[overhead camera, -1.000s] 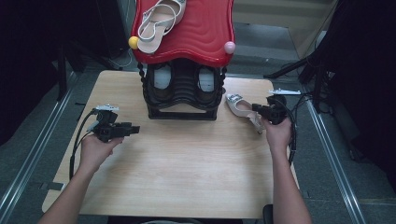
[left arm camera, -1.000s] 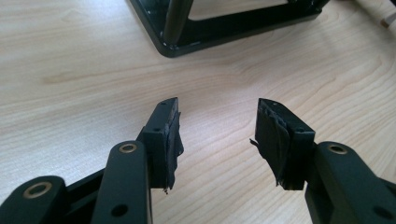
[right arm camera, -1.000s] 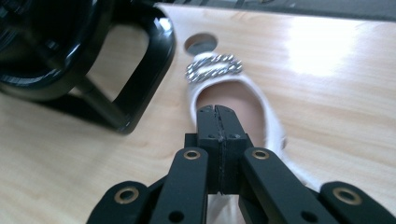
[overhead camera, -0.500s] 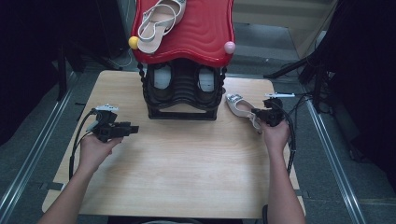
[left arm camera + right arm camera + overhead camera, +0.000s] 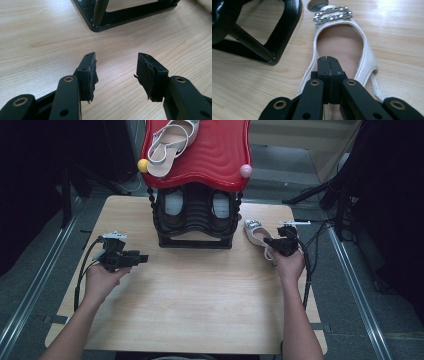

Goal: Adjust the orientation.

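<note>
A white sandal with a jewelled strap (image 5: 254,231) lies on the wooden table (image 5: 200,305), just right of the black shoe rack (image 5: 195,227). My right gripper (image 5: 271,243) hovers over its heel end. In the right gripper view the jaws (image 5: 328,60) are pressed together above the sandal's insole (image 5: 342,45), with nothing between them. At the table's left, my left gripper (image 5: 143,258) points toward the rack. Its jaws (image 5: 116,63) stand apart over bare wood and hold nothing.
The rack carries a red wavy top (image 5: 215,160) on which a beige strappy sandal (image 5: 170,145) lies. A yellow ball (image 5: 143,165) and a pink ball (image 5: 245,170) sit at its front corners. Two shoes (image 5: 172,202) rest on an inner shelf. Cables trail off both grippers.
My right gripper has sunk a little over the white sandal. The left gripper has kept still.
</note>
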A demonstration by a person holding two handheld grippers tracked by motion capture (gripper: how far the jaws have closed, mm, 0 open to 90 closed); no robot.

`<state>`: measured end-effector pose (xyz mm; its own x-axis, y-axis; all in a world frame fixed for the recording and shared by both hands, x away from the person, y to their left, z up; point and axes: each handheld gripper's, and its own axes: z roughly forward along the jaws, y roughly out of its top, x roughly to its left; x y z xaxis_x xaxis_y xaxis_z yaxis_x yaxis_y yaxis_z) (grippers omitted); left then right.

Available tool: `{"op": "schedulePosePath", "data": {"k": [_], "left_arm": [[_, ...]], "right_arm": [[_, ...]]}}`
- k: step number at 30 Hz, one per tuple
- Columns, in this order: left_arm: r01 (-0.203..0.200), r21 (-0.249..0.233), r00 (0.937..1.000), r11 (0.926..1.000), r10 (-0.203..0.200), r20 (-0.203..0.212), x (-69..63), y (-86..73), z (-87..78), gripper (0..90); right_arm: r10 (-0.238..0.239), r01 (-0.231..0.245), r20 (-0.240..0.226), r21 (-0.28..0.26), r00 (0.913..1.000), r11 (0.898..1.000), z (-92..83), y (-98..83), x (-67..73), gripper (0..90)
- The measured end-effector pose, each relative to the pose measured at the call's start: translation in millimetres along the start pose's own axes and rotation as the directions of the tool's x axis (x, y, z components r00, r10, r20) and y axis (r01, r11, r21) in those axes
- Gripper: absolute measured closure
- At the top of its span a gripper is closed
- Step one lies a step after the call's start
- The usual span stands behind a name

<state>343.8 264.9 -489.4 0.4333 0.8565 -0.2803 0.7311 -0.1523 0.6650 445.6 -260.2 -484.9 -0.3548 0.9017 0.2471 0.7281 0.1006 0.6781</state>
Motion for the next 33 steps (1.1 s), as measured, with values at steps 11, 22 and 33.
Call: {"op": "schedulePosePath", "data": {"k": [11, 22, 33], "left_arm": [[0.001, 0.003, 1.0000, 1.0000, -0.001, 0.002, 1.8, 0.2, -0.7, 50.3], [-0.002, 0.013, 0.9999, 0.9999, 0.002, 0.011, 1.7, 0.5, 0.4, 50.2], [-0.004, 0.014, 1.0000, 0.9999, 0.004, 0.009, 1.7, 0.2, 0.5, 50.1]], "right_arm": [[0.022, -0.022, -0.022, 0.002, 0.9995, 1.000, -1.3, 1.3, 13.8, 90.0], [0.026, -0.028, -0.020, -0.070, 0.9995, 0.997, -21.2, 11.7, 16.6, 83.5], [0.031, -0.032, -0.016, -0.032, 0.9994, 0.999, 1.1, 9.3, 21.4, 76.5]]}}
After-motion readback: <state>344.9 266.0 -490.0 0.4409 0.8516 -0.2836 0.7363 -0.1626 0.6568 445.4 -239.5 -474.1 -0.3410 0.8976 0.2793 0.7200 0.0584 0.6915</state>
